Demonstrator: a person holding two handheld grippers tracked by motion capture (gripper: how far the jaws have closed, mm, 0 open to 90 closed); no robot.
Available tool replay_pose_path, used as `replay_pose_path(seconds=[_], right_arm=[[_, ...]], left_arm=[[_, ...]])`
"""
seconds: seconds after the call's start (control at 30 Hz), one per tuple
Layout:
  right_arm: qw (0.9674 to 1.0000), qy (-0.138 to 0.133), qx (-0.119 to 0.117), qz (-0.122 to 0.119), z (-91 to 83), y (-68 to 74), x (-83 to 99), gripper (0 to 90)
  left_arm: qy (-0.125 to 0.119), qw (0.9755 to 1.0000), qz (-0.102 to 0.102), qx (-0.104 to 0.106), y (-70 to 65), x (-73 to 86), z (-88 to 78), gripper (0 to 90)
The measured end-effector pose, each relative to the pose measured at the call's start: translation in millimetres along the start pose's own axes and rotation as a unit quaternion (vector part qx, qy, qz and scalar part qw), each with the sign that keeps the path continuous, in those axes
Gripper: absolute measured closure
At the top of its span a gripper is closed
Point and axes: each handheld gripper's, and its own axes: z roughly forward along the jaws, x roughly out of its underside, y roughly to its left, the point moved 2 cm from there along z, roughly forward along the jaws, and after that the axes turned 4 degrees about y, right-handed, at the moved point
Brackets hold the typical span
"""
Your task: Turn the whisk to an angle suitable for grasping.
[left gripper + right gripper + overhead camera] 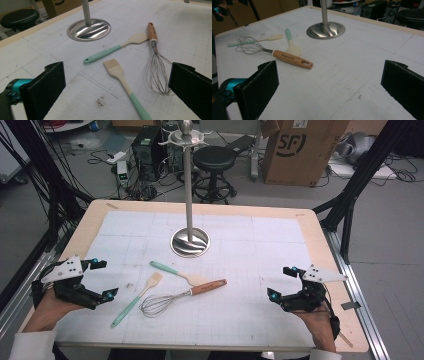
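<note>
workroom, cluttered floor behind: black round stool (214, 157), cardboard box (300, 147), cables. surface: pale wooden table (320, 245) under a white gridded mat (250, 270). item one: polished steel utensil stand with round base and tall post topped by hooks (189, 241), upright at the far middle of the mat. item two: cream spatula with mint-green handle (176, 272), flat, its blade touching or just under the next item's handle end. item three: wire whisk with wooden handle (175, 298), flat, handle pointing to the right gripper's side. item four: cream pastry brush with mint-green handle (136, 299), flat, just left of the whisk. left gripper (102, 279): jaws wide, holding nothing, near the brush. right gripper (280, 282): jaws wide, holding nothing, well apart from the whisk handle. step in hand, judged: a first pick from the utensil group, likely for hanging on the stand. handling note: take each utensil by its handle, jaws square across it; lift the whisk clear of the spatula blade so neither drags the other; keep wires unpinched.
</note>
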Motion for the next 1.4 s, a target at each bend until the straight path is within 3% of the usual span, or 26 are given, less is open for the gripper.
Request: replay_pose_path(seconds=[0.37,0.57,0.83,0.97,1.1,1.2,1.27,1.37,1.4], right_arm=[[1.0000,0.009,-0.003,0.001,1.8,-0.6,2.3,0.0],[0.9999,0.011,-0.005,-0.002,-0.6,1.7,3.0,0.0],[0.9999,0.009,-0.005,0.002,-4.9,0.3,6.6,0.0],[1.0000,0.008,-0.004,0.002,-8.0,0.5,6.8,0.0],[1.0000,0.004,-0.002,0.004,-11.7,0.2,7.1,0.0],[1.0000,0.004,-0.001,0.006,-13.2,0.3,7.8,0.0],[1.0000,0.003,-0.001,0.006,-13.6,0.1,7.9,0.0],[1.0000,0.004,-0.002,0.004,-13.3,0.4,7.5,0.0],[1.0000,0.004,-0.002,0.004,-13.3,0.4,7.5,0.0]], left_arm=[[-0.004,1.0000,-0.002,-0.002,0.3,-2.8,-3.7,1.7],[-0.008,0.9999,0.012,0.002,-2.3,-11.1,-4.5,1.7],[0.018,0.9990,0.037,0.016,-4.3,-30.2,1.8,1.7],[0.036,0.9969,0.062,0.033,-8.4,-48.2,9.2,1.7],[0.047,0.9955,0.069,0.043,-11.5,-62.4,16.8,1.7],[0.068,0.9929,0.081,0.055,-13.9,-77.7,28.6,1.7],[0.069,0.9922,0.084,0.060,-15.1,-80.9,31.5,1.7],[0.081,0.9882,0.103,0.079,-20.9,-92.8,42.6,1.7],[0.081,0.9882,0.103,0.079,-20.9,-92.8,42.6,1.7]])
